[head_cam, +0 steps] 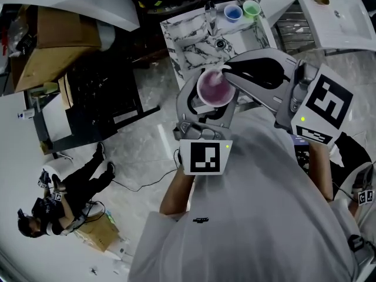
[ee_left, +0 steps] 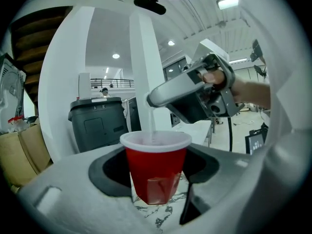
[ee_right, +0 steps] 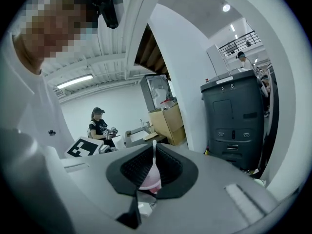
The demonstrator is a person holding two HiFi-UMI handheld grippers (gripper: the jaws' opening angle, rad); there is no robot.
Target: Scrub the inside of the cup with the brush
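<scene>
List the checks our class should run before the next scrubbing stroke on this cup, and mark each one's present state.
1. Red cup clamped between the left gripper's jaws: ok.
2. Cup upright, mouth facing up: ok.
3. Brush gripped by its thin handle in the right gripper: ok.
4. Brush reaching down past the rim into the cup: ok.
5. Bristles pressed against the inner wall: cannot tell, the cup hides them.
</scene>
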